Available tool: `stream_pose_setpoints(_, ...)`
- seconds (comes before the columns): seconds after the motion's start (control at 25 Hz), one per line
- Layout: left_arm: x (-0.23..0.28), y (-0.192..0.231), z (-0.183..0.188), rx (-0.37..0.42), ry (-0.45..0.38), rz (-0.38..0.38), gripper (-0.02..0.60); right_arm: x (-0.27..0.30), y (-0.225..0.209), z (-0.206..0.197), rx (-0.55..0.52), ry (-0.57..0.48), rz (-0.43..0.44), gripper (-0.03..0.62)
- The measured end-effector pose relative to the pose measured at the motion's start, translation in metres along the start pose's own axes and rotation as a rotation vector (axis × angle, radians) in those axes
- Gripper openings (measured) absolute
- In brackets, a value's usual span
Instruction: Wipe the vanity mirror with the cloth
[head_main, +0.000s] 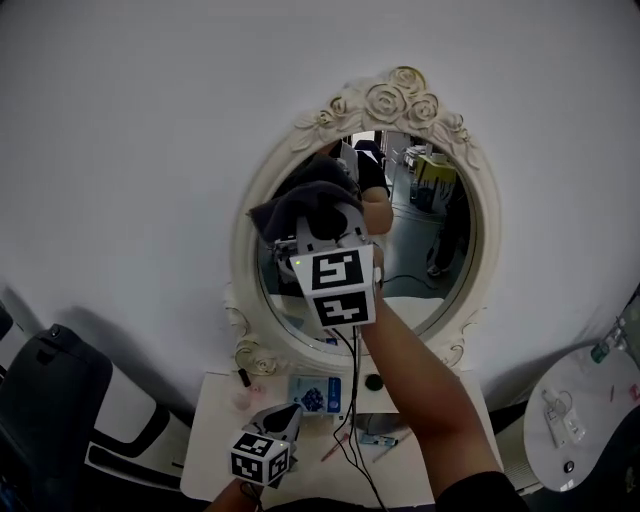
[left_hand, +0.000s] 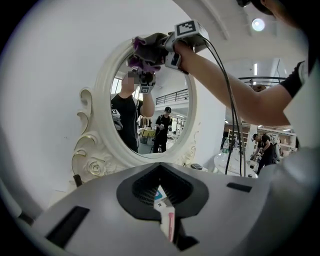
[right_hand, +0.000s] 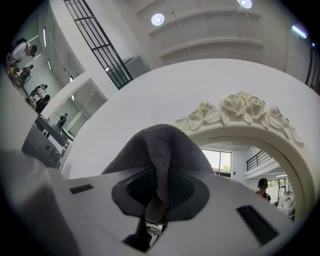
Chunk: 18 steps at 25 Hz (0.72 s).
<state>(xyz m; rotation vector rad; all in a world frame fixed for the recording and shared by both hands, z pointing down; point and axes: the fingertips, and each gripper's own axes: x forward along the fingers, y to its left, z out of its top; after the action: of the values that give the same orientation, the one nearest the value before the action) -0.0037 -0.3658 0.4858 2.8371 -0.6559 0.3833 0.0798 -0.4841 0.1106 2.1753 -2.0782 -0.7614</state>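
The oval vanity mirror hangs on the white wall in a white frame carved with roses. My right gripper is raised to the upper left part of the glass, shut on a dark grey cloth that bunches over its jaws against the mirror. In the right gripper view the cloth drapes out of the jaws just below the frame's rose crest. The left gripper hangs low over the table, shut and holding nothing. From the left gripper view the cloth sits at the mirror's top.
Below the mirror, a white table carries a blue box, a small bottle and pens. Cables hang from the right gripper. A black chair stands left and a round white side table right.
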Motion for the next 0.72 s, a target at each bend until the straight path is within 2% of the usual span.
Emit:
stream_pose_setpoints(0.12, -0.002, 0.004, -0.001, 0.001, 0.0, 0.006, -0.002, 0.022, -0.018, 0.031, 0.017, 0.002, -0.022, 0.043)
stream_pose_setpoints(0.2, -0.003, 0.004, 0.001, 0.003, -0.006, 0.01, -0.002, 0.026, -0.022, 0.034, 0.016, 0.03, -0.022, 0.043)
stream_pose_setpoints(0.28, -0.003, 0.003, 0.003, 0.013, -0.008, 0.007, 0.0, 0.027, -0.023, 0.018, 0.007, 0.059, -0.029, 0.043)
stream_pose_setpoints(0.4, -0.002, -0.004, 0.001, 0.018, -0.003, -0.008, -0.002, 0.025, -0.025, -0.01, 0.062, 0.05, -0.034, 0.043)
stream_pose_setpoints(0.6, -0.002, -0.007, -0.01, 0.011, 0.022, -0.011, 0.0, 0.013, -0.006, -0.043, 0.073, 0.064, -0.02, 0.041)
stream_pose_setpoints(0.72, -0.006, -0.006, -0.016, 0.005, 0.036, -0.005, -0.002, 0.002, 0.008, -0.077, 0.113, 0.101, -0.003, 0.043)
